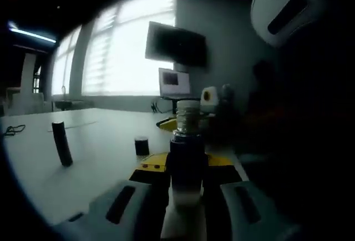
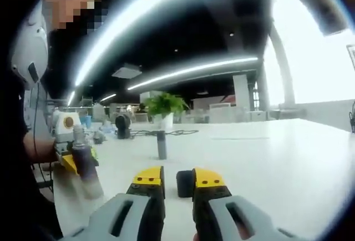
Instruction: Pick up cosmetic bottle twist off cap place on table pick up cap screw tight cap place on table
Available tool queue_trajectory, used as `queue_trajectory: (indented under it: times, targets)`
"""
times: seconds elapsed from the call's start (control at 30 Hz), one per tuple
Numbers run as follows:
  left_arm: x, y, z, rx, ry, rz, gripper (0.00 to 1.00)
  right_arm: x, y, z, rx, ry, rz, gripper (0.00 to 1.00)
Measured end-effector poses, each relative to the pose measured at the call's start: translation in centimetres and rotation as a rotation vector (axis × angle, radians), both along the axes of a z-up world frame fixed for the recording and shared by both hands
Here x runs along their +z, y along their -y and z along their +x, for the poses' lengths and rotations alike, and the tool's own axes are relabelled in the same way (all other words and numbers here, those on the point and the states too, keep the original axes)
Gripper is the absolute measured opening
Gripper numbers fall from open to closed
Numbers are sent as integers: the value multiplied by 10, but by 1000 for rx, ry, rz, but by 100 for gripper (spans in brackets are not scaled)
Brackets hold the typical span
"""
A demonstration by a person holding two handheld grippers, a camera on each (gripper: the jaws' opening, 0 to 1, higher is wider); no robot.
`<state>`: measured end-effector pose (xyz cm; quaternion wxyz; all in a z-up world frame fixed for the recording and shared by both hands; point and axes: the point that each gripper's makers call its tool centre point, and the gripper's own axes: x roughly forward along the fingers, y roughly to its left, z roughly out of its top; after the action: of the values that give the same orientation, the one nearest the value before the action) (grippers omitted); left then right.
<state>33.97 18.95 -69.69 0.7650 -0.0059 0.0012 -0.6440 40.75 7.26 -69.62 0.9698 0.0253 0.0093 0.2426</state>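
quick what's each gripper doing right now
left gripper: shut on the uncapped cosmetic bottle, held upright.
right gripper: closing on the black cap on the table; grip cannot be told.

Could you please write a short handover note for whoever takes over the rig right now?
Left gripper: shut on the cosmetic bottle, held upright above the white table; its threaded neck is bare, so the cap is off.
Right gripper: jaws either side of the small dark cap on the table; whether they grip it yet cannot be told.
A dark upright tube stands further out on the table.
Done: bottle picked up, cap twisted off and set down.
Left: lift the cap, screw it tight, set the bottle down.
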Motion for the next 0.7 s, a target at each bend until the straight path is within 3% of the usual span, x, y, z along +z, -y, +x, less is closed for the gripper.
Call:
queue_trajectory:
  times: [0.07, 0.27, 0.37, 0.47, 0.53, 0.7]
  targets:
    - [0, -1, 2, 13, -1, -2, 12, -2, 1, 2, 1, -32, 15, 12]
    - [0, 1, 1, 19, 8, -7, 12, -1, 6, 4, -24, -51, 46, 17]
    - [1, 2, 1, 34, 74, -2, 13, -5, 21, 8, -106, -90, 15, 17]
    - [1, 4, 0, 34, 101, 1, 13, 8, 27, 11, -136, -117, 112, 19]
    - [1, 2, 3, 39, 92, 1, 13, 15, 28, 13, -137, -120, 86, 19]
    - [1, 4, 3, 34, 92, -1, 13, 10, 18, 19, -108, -150, -138, 21]
